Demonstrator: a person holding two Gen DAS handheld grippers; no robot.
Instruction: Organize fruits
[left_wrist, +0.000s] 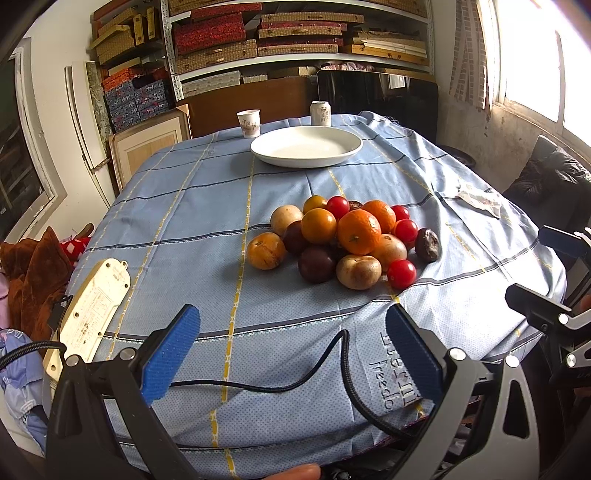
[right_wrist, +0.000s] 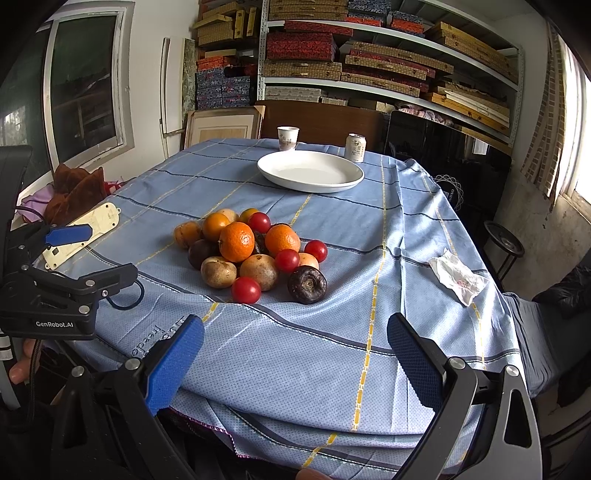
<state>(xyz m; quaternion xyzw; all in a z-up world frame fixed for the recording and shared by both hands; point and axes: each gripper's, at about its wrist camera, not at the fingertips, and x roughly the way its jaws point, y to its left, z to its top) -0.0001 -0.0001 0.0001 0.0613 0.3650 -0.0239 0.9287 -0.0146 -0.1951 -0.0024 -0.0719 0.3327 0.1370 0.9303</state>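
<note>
Fruit pile (left_wrist: 341, 242) heaped mid-table on the tablecloth (left_wrist: 184, 236), fruits touching and stacked. One lone fruit (right_wrist: 307, 284) sits at the pile's right near corner. Plate (left_wrist: 306, 146) behind the pile, well apart, toward the far edge. Paper cup (left_wrist: 248, 123) behind plate at its left, can (left_wrist: 320, 113) behind at its right. Crumpled tissue (right_wrist: 458, 277) right of the pile near the table's right edge. Power strip (left_wrist: 92, 306) on the near left edge. Shelves (right_wrist: 369, 62) behind the table
</note>
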